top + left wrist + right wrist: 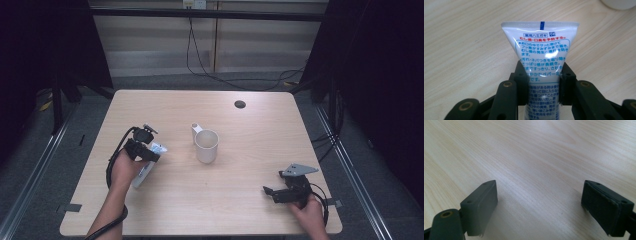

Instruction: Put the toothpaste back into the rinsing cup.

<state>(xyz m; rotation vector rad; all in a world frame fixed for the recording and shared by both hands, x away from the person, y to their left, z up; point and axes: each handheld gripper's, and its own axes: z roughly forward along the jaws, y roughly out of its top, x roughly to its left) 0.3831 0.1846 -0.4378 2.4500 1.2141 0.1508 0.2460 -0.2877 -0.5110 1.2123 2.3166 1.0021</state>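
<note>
Nearest us, our right gripper [274, 192] rests on the table [240, 200], jaws spread. Our left gripper [148, 155] pinches the tube [541, 50] at mid-body, over the table's left side. Beyond stands the mug [206, 145].

R gripper [539, 207] over bare wood tabletop [536, 157], jaws wide apart, nothing betw. them. Left-hand pad [480, 206] low in frame, smooth dark face angled inward; right-hand pad [605, 206] shows textured face w/ thin layered edge. Tabletop grain runs diagonally ahead of the jaws; soft glare patch farther ahead, slightly toward right-hand pad.
</note>
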